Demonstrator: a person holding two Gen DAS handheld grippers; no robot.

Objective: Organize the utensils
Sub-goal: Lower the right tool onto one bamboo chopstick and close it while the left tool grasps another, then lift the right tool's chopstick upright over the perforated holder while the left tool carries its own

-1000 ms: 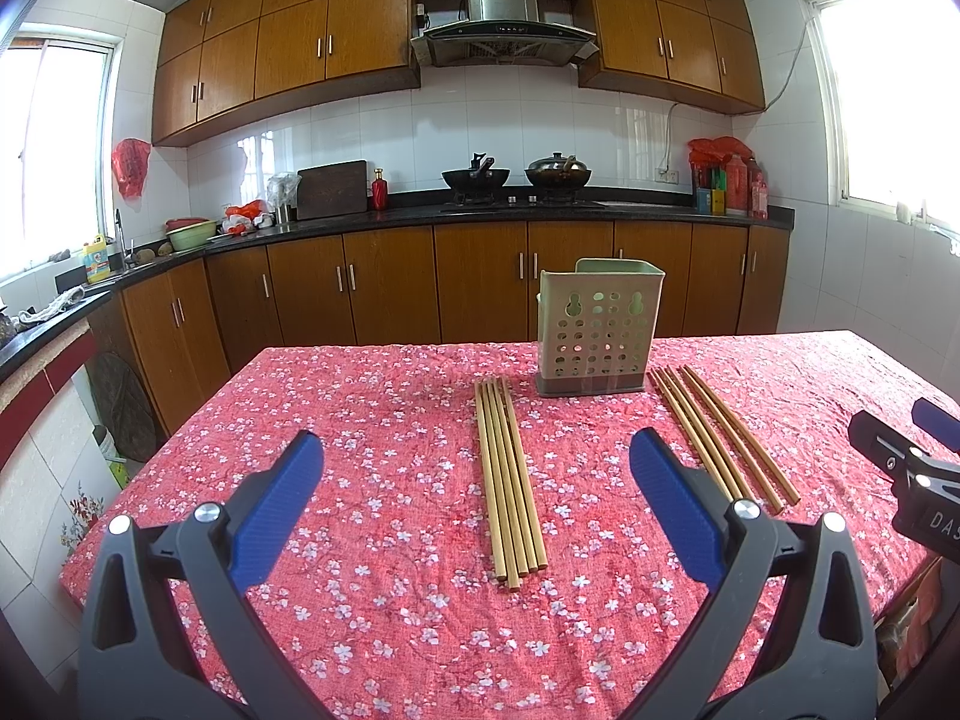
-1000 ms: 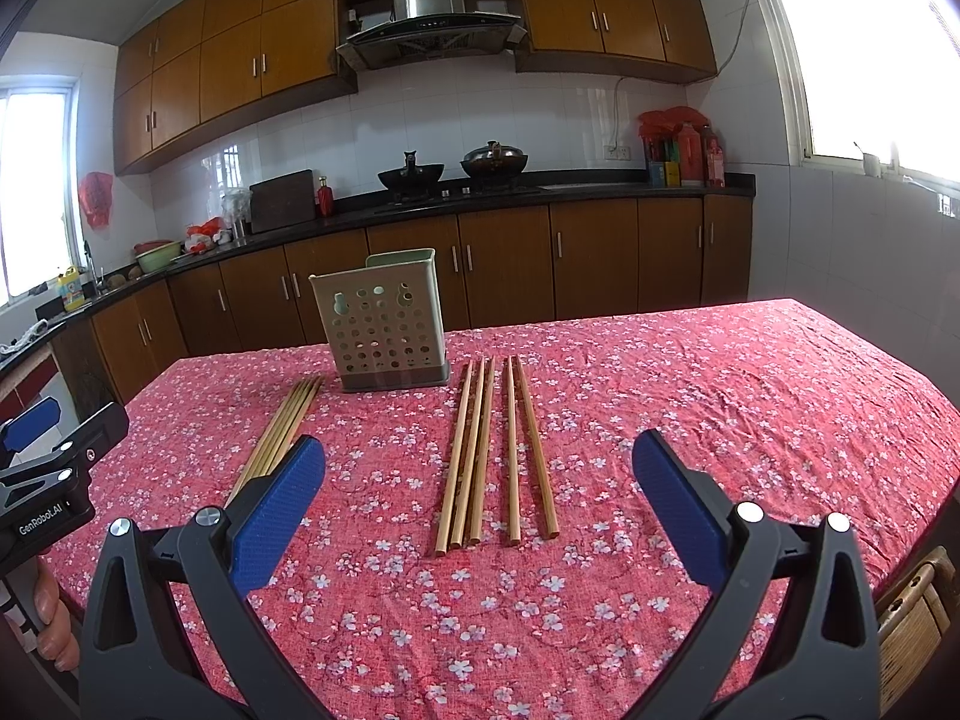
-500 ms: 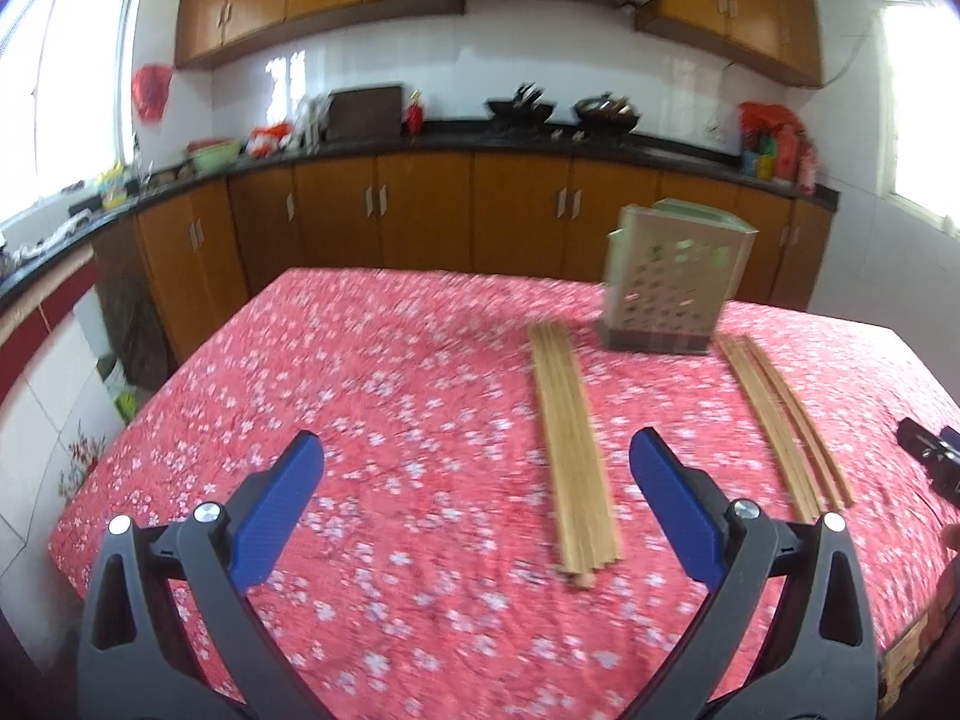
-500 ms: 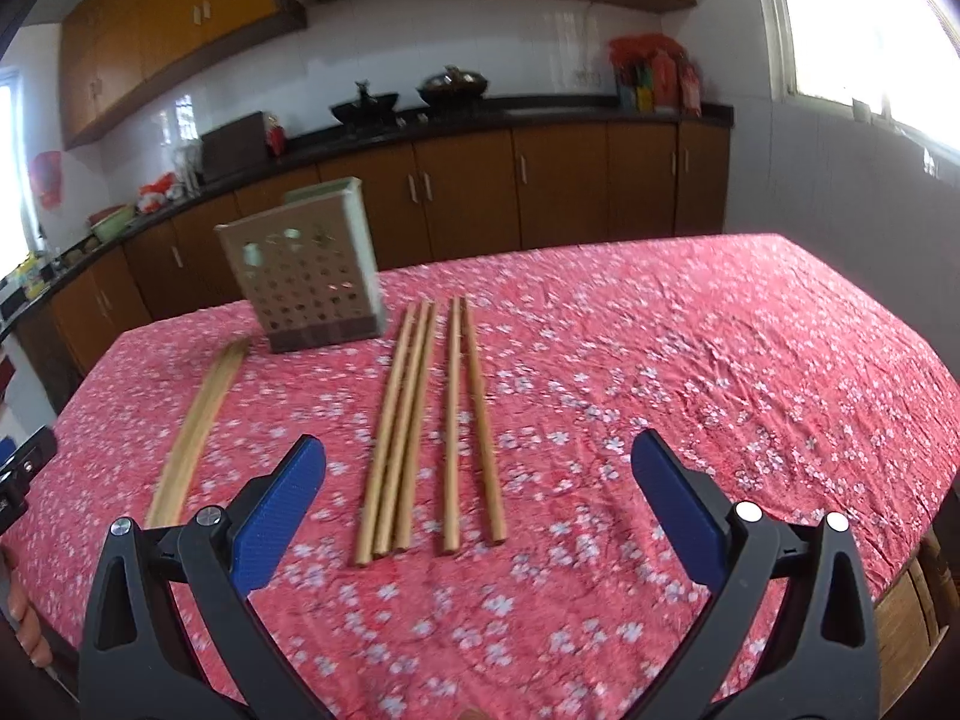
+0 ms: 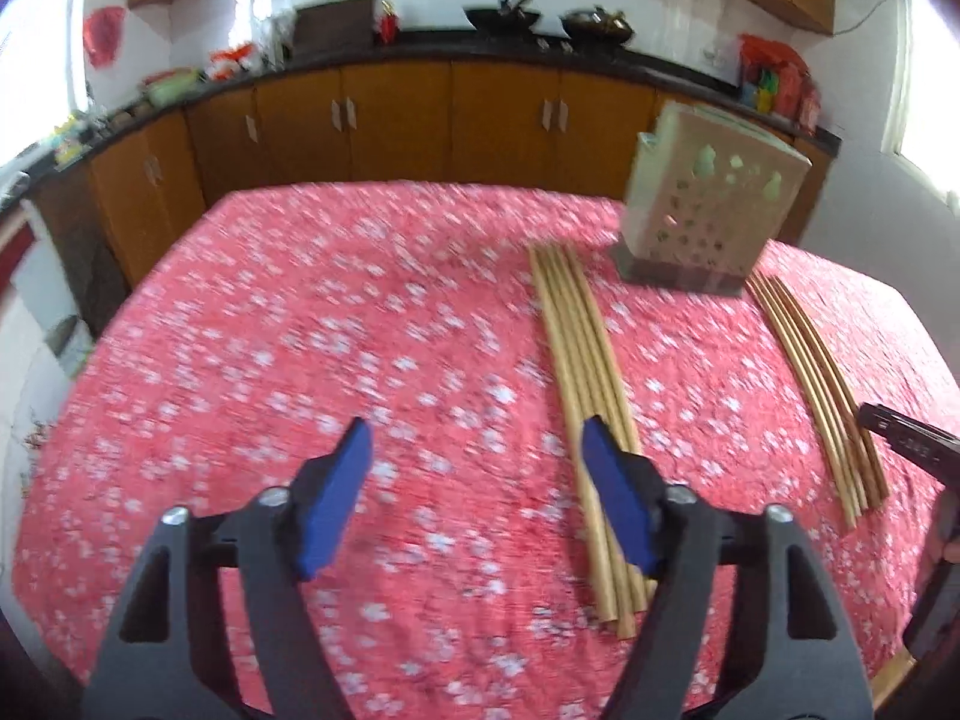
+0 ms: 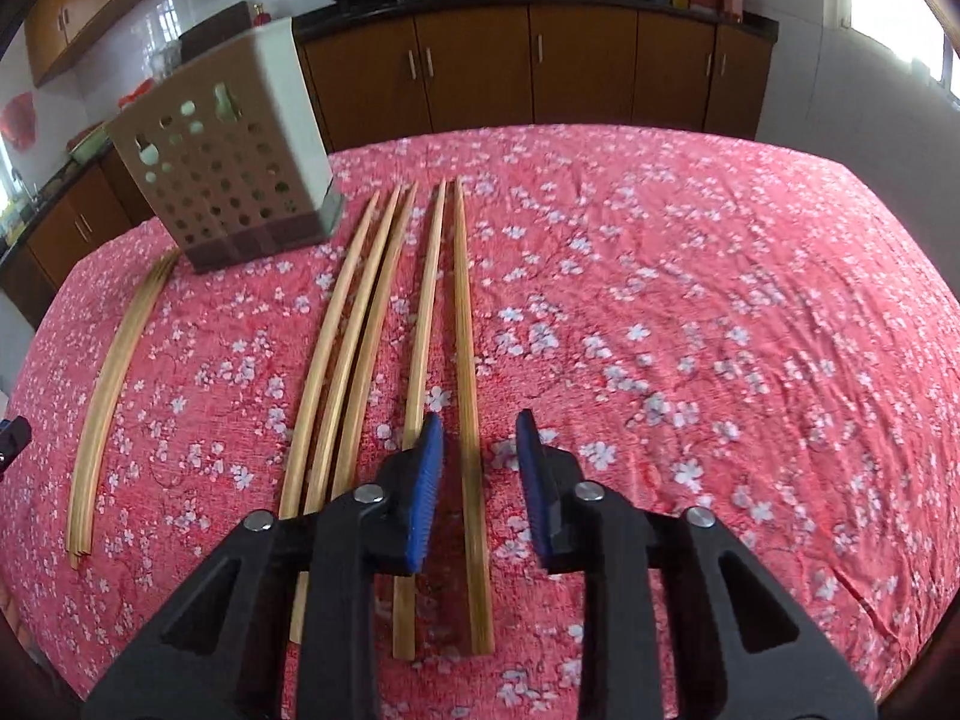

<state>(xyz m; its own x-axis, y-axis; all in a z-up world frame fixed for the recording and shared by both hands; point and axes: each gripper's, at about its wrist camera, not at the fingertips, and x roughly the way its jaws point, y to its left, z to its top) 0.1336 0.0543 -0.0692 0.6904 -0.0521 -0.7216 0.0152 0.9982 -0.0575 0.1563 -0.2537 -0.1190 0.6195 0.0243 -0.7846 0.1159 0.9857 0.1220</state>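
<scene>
Two groups of wooden chopsticks lie on the red floral tablecloth (image 6: pixel 690 300). A perforated beige utensil holder (image 5: pixel 708 210) stands upright at the far side; it also shows in the right wrist view (image 6: pixel 231 171). My left gripper (image 5: pixel 474 450) is open, low over the cloth, its right pad beside the left chopstick bundle (image 5: pixel 585 360). My right gripper (image 6: pixel 480 444) is open but narrowed, its jaws straddling the rightmost chopstick (image 6: pixel 465 360) of the right group (image 6: pixel 360 348). The left bundle also shows at the right wrist view's left (image 6: pixel 114 384).
The right chopstick group (image 5: pixel 810 372) and the other gripper's black tip (image 5: pixel 900 438) show at the left wrist view's right edge. Brown kitchen cabinets (image 5: pixel 390 114) and a dark counter run behind the table. The table's near edge is just below both grippers.
Both grippers have tilted down and dropped closer to the table. Both jaws have narrowed, the right far more, and it now straddles one chopstick.
</scene>
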